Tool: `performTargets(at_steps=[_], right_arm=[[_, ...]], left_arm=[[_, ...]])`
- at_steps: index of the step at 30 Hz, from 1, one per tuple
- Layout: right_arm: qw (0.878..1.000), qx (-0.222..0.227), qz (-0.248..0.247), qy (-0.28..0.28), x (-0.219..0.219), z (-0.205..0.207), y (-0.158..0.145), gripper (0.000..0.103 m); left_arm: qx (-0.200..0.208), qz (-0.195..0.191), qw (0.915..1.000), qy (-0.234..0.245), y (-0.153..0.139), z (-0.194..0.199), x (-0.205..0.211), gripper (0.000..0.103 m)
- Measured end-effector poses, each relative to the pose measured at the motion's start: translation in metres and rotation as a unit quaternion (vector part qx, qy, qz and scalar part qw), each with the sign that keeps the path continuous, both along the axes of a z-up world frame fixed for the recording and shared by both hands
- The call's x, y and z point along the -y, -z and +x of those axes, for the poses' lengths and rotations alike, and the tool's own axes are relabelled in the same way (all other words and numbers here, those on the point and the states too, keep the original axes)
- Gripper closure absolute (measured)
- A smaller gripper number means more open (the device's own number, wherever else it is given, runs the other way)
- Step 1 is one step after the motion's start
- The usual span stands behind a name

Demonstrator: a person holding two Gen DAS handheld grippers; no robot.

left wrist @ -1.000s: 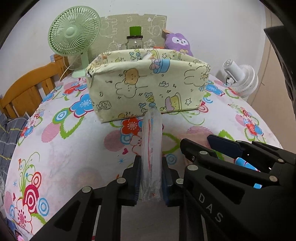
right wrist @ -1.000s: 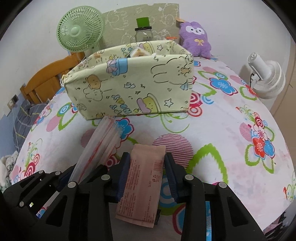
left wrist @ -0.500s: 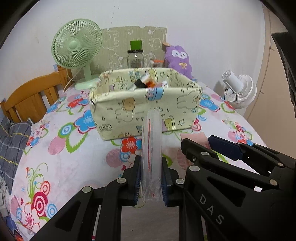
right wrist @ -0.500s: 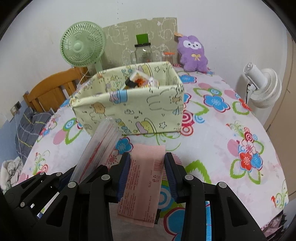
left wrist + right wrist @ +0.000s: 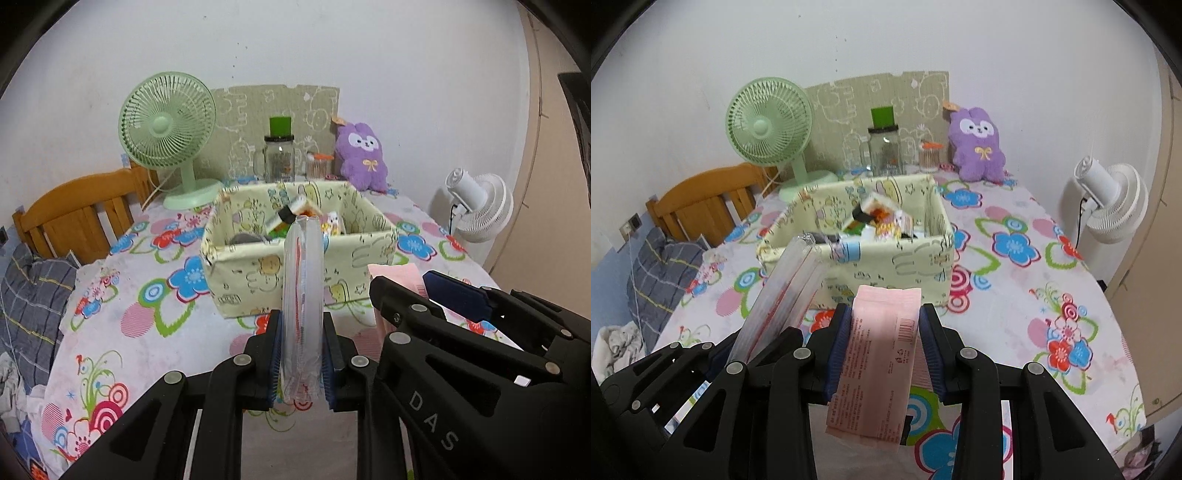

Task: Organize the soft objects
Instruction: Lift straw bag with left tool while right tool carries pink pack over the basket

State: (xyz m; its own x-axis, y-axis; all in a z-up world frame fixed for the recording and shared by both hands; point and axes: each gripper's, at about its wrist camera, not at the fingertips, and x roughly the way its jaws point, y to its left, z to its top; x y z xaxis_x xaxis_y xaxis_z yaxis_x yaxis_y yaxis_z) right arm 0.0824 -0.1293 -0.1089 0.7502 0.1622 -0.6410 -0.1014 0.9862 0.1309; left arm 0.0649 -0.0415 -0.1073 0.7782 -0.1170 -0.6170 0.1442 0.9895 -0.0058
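Observation:
My left gripper (image 5: 301,356) is shut on a clear plastic packet (image 5: 302,295) with red print, held edge-on and upright. My right gripper (image 5: 884,350) is shut on a flat pink packet (image 5: 882,354) with a barcode. Both hang above the flowered tablecloth, in front of a pale yellow fabric box (image 5: 295,273) printed with cartoon animals. The box (image 5: 886,258) is open at the top and holds several small packets and items. In the right wrist view the left gripper (image 5: 750,354) with its clear packet (image 5: 783,291) shows at lower left. The right gripper's pink packet (image 5: 395,275) peeks out in the left wrist view.
Behind the box stand a green desk fan (image 5: 168,129), a glass jar (image 5: 279,158) with a green box behind it, a small orange-lidded container (image 5: 929,155) and a purple plush rabbit (image 5: 977,142). A white fan (image 5: 1108,203) is off the table's right edge, a wooden chair (image 5: 77,206) at left.
Both grippers rose with their packets, so the box now sits lower in view and its inside shows. The grips are unchanged.

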Motion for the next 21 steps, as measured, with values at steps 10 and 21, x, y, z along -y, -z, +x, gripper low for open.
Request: performTargets(at_steps=[10, 21], right_arm=[[1.0, 0.031, 0.003, -0.003, 0.002, -0.006, -0.027, 0.062], [0.997, 0.07, 0.011, -0.014, 0.002, -0.005, -0.054, 0.062]], left_arm=[[0.029, 0.0, 0.9996, -0.004, -0.024, -0.005, 0.002, 0.086], [0.068, 0.002, 0.9975, -0.021, -0.05, -0.007, -0.001, 0.086]])
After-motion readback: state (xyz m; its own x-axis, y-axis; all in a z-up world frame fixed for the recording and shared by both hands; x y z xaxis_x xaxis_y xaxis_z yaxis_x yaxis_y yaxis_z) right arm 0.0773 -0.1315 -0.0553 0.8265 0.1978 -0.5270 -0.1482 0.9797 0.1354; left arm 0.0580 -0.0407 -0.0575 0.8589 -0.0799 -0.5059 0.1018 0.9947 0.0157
